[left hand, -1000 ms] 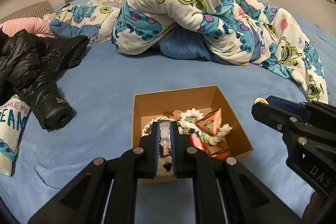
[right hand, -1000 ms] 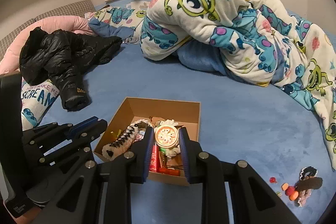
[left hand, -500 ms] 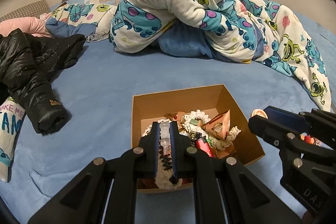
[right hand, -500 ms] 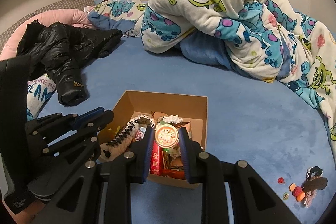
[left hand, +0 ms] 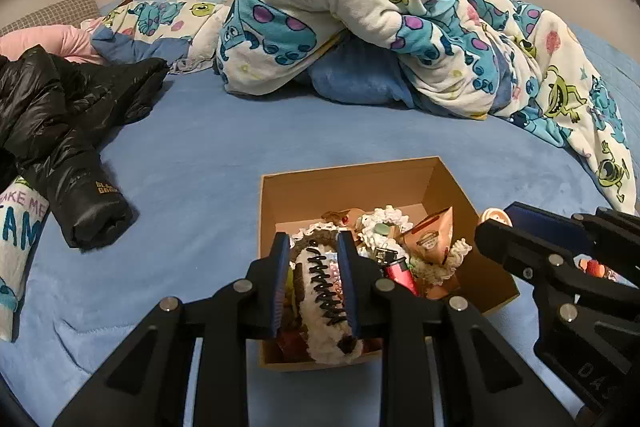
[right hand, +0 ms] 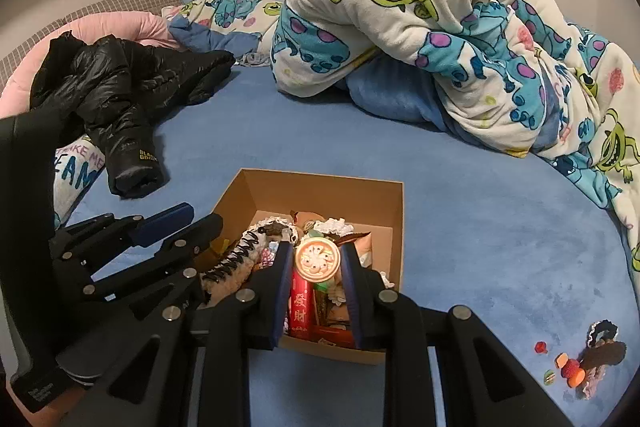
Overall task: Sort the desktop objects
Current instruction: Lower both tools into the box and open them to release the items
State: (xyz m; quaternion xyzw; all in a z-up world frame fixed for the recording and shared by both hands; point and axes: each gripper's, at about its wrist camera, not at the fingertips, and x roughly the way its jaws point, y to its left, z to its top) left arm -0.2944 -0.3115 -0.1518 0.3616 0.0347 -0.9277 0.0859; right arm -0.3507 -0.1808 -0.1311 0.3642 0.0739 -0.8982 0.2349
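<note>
A brown cardboard box [left hand: 348, 171] sits on the blue bed, filled with several small items. My left gripper [left hand: 312, 241] hovers over its near left corner. Its jaws are opening, and a fluffy white hair claw clip [left hand: 324, 291] with black teeth lies loose in the box between the fingers. My right gripper [right hand: 317, 247] is shut on a round peach disc [right hand: 317, 261] with a swirl pattern, held just above the box [right hand: 320, 183]. In the right wrist view the left gripper [right hand: 202, 217] stands at the box's left edge above the clip [right hand: 236, 263].
A black puffer jacket [left hand: 72, 131] lies left of the box. A heaped monster-print blanket [left hand: 400, 7] fills the back and right. Small hair ties and bright trinkets [right hand: 584, 359] lie on the bed right of the box. A printed pillow [left hand: 16, 231] is at the far left.
The left jaws have parted, and the fluffy clip they pinched now lies flat in the box. Both grippers came a little lower and closer to the box. The right still holds the disc.
</note>
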